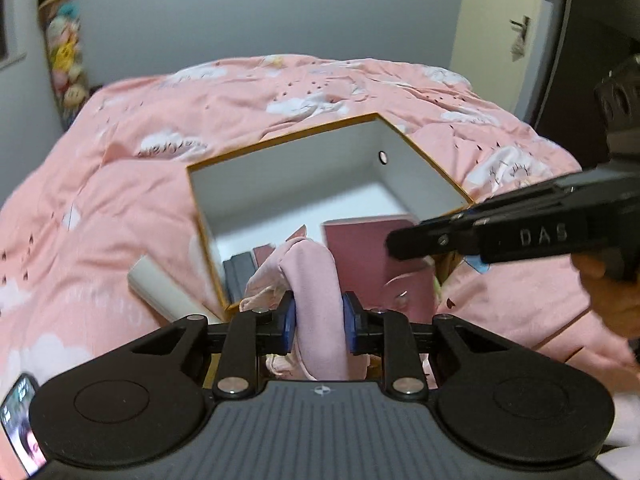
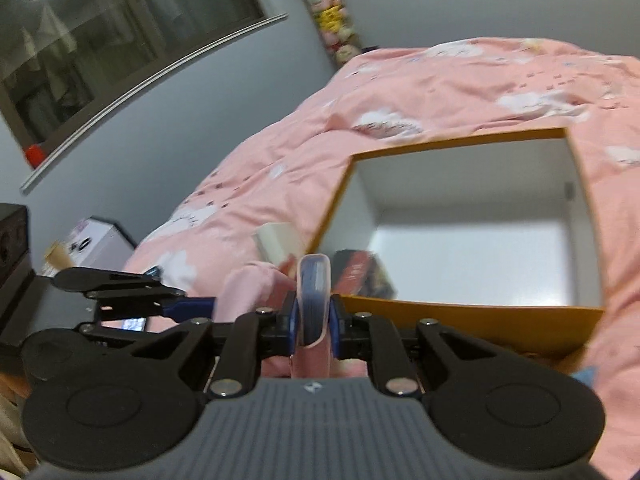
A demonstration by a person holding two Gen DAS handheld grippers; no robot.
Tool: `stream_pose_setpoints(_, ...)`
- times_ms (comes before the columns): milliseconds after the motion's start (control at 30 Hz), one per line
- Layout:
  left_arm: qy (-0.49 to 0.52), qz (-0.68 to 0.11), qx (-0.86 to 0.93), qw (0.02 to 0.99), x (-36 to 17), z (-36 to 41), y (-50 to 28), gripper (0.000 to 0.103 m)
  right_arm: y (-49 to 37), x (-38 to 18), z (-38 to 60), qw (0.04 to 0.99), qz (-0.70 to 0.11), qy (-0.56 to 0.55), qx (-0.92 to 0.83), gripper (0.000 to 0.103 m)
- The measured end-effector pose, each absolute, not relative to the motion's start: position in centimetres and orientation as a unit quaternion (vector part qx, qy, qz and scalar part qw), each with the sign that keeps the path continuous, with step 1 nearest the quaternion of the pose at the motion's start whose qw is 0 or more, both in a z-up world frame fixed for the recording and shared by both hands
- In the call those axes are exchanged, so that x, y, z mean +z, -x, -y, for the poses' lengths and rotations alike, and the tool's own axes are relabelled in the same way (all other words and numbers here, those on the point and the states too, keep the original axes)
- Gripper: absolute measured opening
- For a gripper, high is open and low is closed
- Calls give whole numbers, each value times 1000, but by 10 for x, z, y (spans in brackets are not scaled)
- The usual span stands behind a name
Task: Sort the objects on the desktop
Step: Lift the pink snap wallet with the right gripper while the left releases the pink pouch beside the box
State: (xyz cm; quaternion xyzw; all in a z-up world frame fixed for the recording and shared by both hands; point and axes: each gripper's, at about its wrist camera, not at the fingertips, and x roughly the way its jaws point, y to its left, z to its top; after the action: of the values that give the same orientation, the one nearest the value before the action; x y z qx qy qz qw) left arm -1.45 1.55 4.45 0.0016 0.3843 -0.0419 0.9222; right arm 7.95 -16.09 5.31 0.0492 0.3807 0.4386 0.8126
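Left gripper (image 1: 319,320) jaws clamped on pink cloth (image 1: 316,280) at box (image 1: 280,146) near edge. Right gripper (image 2: 314,322) jaws clamped on thin pink-edged item (image 2: 315,280). Books (image 1: 360,240) fill near box floor, far half open. White roll (image 1: 164,292) beside box on bed (image 1: 120,140).

"DAS" in pale letters on the black side of the right gripper (image 1: 408,240)

Your left claw (image 1: 319,318): black linkages, blue pads, silver screws | your right claw (image 2: 314,322): same build, "DAS" lettering | your hand (image 1: 612,300): bare skin
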Motion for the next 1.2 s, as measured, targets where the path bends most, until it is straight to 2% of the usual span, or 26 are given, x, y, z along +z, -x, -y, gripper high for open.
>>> stream_pose_setpoints(367,-164,-388,-77,904,-3,48,11,26,-81,18,187,828,-412,-46,378,16)
stream_pose_setpoints(600,-122,-433,-137,882,-21,46,0,28,-78,11,198,826,-427,-33,368,18)
stream_pose_setpoints(700,-98,-434,-151,883,-22,40,-1,38,-81,3,207,824,-441,-32,354,21)
stream_pose_setpoints(767,-82,-432,-161,884,-19,35,0,52,-82,-2,211,823,-449,-35,346,24)
stream_pose_setpoints(967,-23,-413,-187,891,-3,10,4,65,-84,-6,212,823,-446,-31,351,29)
stream_pose_setpoints(1200,3,-412,-134,901,8,-32,-11,66,-94,-10,210,821,-448,-41,352,28)
